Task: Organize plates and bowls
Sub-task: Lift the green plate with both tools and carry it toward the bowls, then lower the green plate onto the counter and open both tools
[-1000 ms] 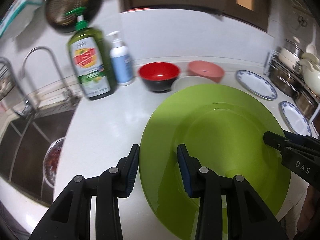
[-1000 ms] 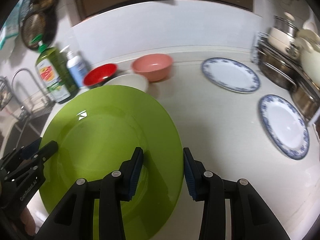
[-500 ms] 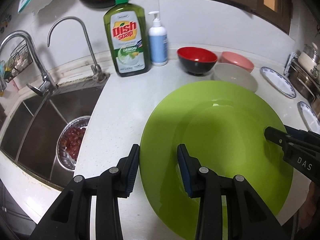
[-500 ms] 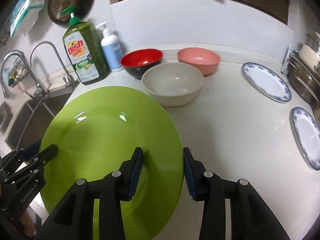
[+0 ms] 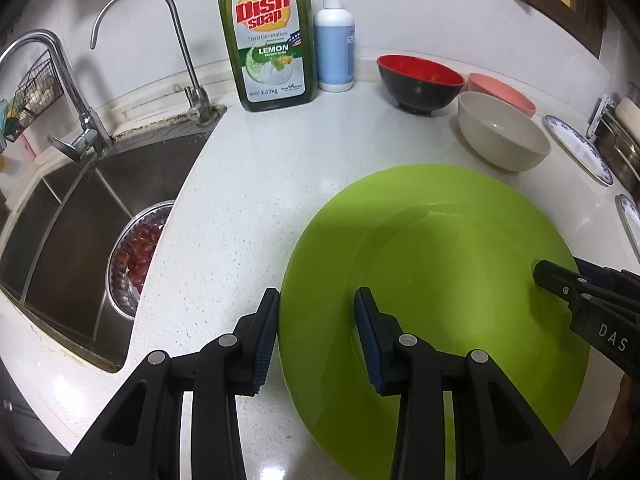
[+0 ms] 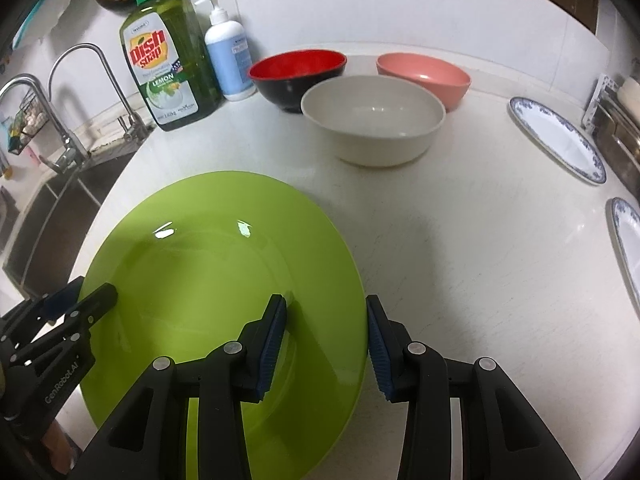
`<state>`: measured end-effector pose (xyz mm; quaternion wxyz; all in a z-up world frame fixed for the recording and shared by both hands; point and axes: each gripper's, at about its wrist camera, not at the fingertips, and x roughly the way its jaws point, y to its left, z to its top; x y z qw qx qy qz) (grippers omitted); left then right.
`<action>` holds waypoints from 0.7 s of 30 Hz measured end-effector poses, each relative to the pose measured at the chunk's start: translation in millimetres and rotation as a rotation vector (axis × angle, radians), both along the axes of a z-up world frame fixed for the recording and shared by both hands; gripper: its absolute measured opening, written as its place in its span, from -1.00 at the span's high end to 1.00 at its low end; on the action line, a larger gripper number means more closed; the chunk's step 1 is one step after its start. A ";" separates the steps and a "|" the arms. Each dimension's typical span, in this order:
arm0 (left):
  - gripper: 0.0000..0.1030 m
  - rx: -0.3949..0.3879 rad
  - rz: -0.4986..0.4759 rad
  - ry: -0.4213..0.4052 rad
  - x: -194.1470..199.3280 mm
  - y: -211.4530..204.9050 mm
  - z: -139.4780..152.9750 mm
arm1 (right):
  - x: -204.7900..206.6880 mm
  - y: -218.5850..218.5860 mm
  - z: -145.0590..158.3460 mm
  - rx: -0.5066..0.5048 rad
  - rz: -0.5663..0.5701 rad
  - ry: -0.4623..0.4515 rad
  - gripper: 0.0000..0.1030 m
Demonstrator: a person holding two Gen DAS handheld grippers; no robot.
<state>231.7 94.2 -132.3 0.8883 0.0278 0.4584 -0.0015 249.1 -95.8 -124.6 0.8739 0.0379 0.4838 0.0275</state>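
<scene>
Green plate: lower left, rim in both claws. Cream bowl, red/black bowl, pink bowl: upright, top centre. Two blue-rimmed plates: flat, right edge.

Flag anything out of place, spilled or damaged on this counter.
Nothing is spilled or broken. One oddity: the big lime-green plate sticks out past the white counter's front edge, each side straddled by the left gripper and right gripper.
</scene>
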 end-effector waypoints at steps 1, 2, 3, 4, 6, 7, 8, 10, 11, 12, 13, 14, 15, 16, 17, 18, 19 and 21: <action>0.26 0.002 0.003 0.003 0.9 0.4 -1.0 | 0.3 0.2 -1.0 0.002 -0.002 0.002 0.21; 0.26 0.003 0.005 0.005 1.5 0.9 -2.3 | 1.2 1.5 -2.8 -0.001 -0.001 0.006 0.21; 0.26 0.006 0.005 0.009 1.9 0.8 -4.3 | 1.6 2.4 -4.2 0.000 0.000 0.009 0.21; 0.26 0.006 0.006 0.014 2.5 1.0 -5.3 | 1.9 2.7 -5.3 0.002 0.000 0.011 0.21; 0.26 0.005 0.009 0.025 3.5 0.9 -8.7 | 3.3 3.5 -8.7 0.002 0.003 0.021 0.21; 0.26 0.004 0.009 0.033 4.1 0.8 -10.4 | 3.7 3.4 -10.0 0.002 0.002 0.026 0.21; 0.26 0.002 0.009 0.034 4.3 1.2 -11.2 | 4.3 3.8 -11.1 0.000 0.002 0.030 0.21; 0.26 0.004 0.009 0.036 4.6 0.8 -12.4 | 5.1 3.7 -13.0 0.000 0.001 0.035 0.21; 0.26 0.005 0.009 0.036 4.6 0.8 -12.4 | 5.7 3.4 -13.1 0.001 0.000 0.037 0.21; 0.26 0.006 0.007 0.038 4.9 0.6 -13.0 | 5.9 3.4 -13.0 0.002 0.000 0.038 0.21; 0.26 0.006 0.007 0.041 5.3 0.7 -13.4 | 6.0 3.8 -13.0 0.000 0.002 0.036 0.21; 0.26 0.005 0.007 0.043 5.7 0.9 -14.1 | 6.4 3.7 -13.2 -0.001 0.002 0.038 0.20; 0.25 0.006 0.007 0.044 5.7 0.7 -14.7 | 6.7 3.7 -13.8 0.000 0.003 0.040 0.20; 0.25 0.008 0.006 0.043 5.6 0.6 -14.8 | 6.8 3.5 -14.5 0.000 0.003 0.042 0.20; 0.25 0.007 0.007 0.044 5.6 0.7 -14.8 | 6.5 3.9 -14.4 -0.002 0.004 0.040 0.20; 0.26 0.004 0.007 0.043 5.9 0.9 -14.7 | 6.5 4.3 -14.2 -0.004 0.005 0.040 0.20; 0.26 0.005 0.006 0.044 6.0 1.0 -14.8 | 6.9 4.1 -14.7 -0.003 0.006 0.040 0.20; 0.23 0.009 0.010 0.033 5.5 1.4 -13.5 | 6.9 4.1 -15.1 -0.002 0.007 0.040 0.19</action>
